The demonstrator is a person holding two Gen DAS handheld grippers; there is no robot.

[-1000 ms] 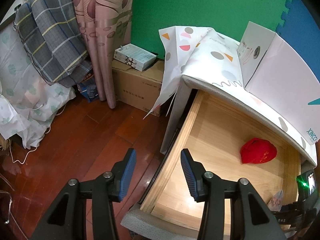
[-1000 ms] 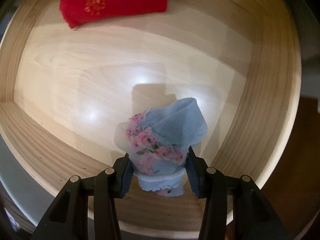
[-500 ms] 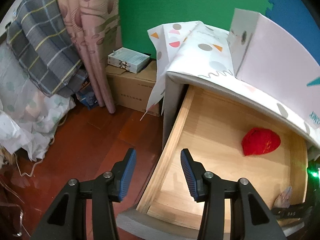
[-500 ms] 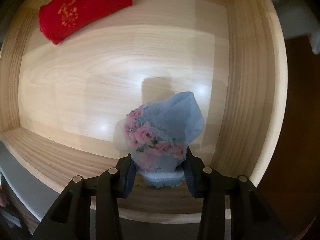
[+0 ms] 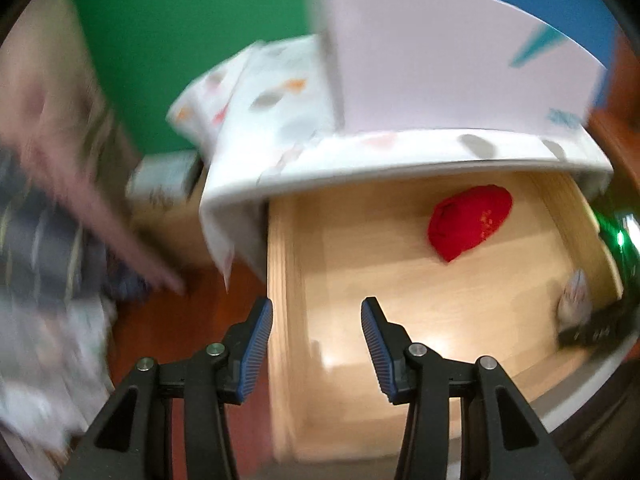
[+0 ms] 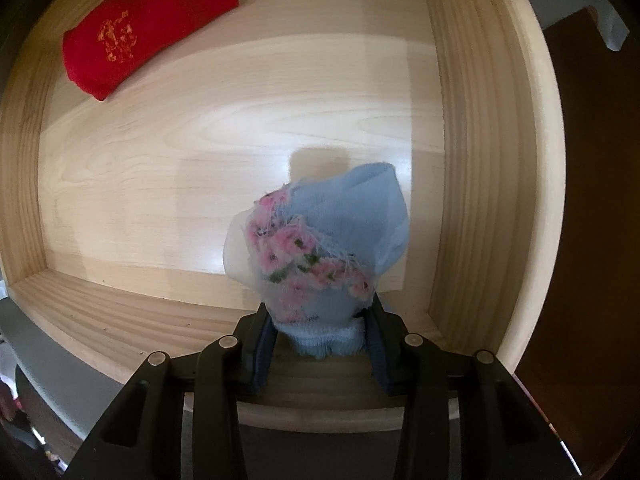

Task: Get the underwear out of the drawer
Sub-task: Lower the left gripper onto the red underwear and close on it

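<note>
right fingers (image 6: 318,346) are clamped on the blue underwear (image 6: 324,256), pads squeezing its white-ish waistband end from both sides. so it's a narrow grip with cloth bunched between them. the rest of the garment, light blue with a pink floral lace patch, puffs up beyond the fingertips and hangs over the drawer (image 6: 484,168), near the drawer's front right corner, with the drawer's front wall right under the fingers. can't tell from the right wrist view whether the cloth touches the drawer floor; its shadow falls on the wood just behind it.

relative to the drawer: a folded red cloth (image 6: 144,28) with gold print lies at the far left corner of the floor, well apart from the blue underwear. everything else on the wooden floor is bare.

left fingers (image 5: 317,346) stand about half apart with nothing between them, hovering over the drawer's left side wall, one finger over the red-brown floor (image 5: 176,328) outside, the other over the drawer. left wrist view is pretty blurry, but the red cloth shows toward the drawer's back and the blue underwear shows as a small pale lump at the drawer's right edge, beside the other tool. a patterned white sheet (image 5: 280,120) covers the cabinet top above the drawer, with a white box (image 5: 440,64) sitting on it.
</note>
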